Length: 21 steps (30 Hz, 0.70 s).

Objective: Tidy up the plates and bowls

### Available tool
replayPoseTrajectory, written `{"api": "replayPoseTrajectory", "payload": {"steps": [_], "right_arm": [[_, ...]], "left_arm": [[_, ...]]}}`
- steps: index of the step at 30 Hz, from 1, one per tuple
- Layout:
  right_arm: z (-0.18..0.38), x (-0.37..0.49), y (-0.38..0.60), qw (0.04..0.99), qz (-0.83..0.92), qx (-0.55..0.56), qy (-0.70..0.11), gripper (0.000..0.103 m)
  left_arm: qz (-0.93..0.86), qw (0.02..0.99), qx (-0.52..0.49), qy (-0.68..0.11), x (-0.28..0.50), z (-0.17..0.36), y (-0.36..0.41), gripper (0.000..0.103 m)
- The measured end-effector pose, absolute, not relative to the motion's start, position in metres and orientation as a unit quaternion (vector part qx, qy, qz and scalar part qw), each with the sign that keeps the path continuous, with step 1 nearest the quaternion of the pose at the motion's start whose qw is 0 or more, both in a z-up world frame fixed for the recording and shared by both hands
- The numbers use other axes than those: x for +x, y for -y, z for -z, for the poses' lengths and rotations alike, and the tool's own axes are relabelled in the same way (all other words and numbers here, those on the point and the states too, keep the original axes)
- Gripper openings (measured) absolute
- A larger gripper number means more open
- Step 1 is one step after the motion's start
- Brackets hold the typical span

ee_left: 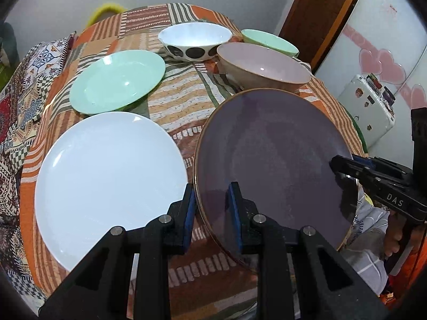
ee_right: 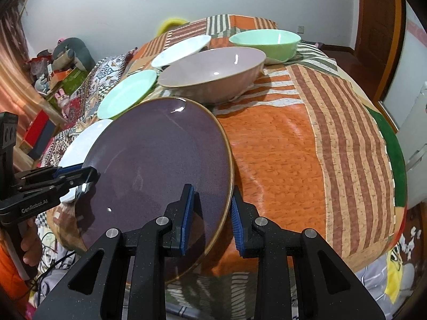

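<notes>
A dark purple plate point(ee_left: 277, 160) point(ee_right: 154, 160) with a thin gold rim hangs tilted just above the patchwork tablecloth point(ee_left: 181, 98) point(ee_right: 293, 146). My left gripper point(ee_left: 212, 208) point(ee_right: 90, 177) is shut on its left rim and my right gripper point(ee_left: 337, 169) point(ee_right: 212, 216) is shut on the opposite rim. A white plate point(ee_left: 106, 173) point(ee_right: 80, 144) lies to the left of it, a mint green plate point(ee_left: 117, 80) point(ee_right: 128, 93) behind that. Farther back stand a white bowl with black dots point(ee_left: 194, 38) point(ee_right: 181, 46), a pinkish beige bowl point(ee_left: 264, 64) point(ee_right: 213, 72) and a mint green bowl point(ee_left: 269, 40) point(ee_right: 267, 41).
The cloth falls away over the rounded table edge on the right point(ee_right: 387, 146). A white stickered case point(ee_left: 368, 106) stands on the floor beyond it, by a wooden door frame point(ee_left: 315, 13). Toys and boxes point(ee_right: 53, 66) crowd the far left. A hand point(ee_left: 395, 240) grips the right tool.
</notes>
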State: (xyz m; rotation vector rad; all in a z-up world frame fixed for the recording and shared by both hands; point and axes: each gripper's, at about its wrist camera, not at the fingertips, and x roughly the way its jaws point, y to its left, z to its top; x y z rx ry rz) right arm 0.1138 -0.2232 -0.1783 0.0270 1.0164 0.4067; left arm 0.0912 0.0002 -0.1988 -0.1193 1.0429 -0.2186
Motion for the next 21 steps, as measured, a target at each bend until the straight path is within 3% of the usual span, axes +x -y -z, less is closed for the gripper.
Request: {"api": "replayPoseTrajectory", "payload": {"steps": [21], "right_arm": [[0.189, 0.126, 0.22, 0.849, -0.191, 0.014, -0.493, 0.027]], "left_arm": [[0.095, 0.852, -0.062, -0.512, 0.107, 0.214, 0.002, 0.024]]}}
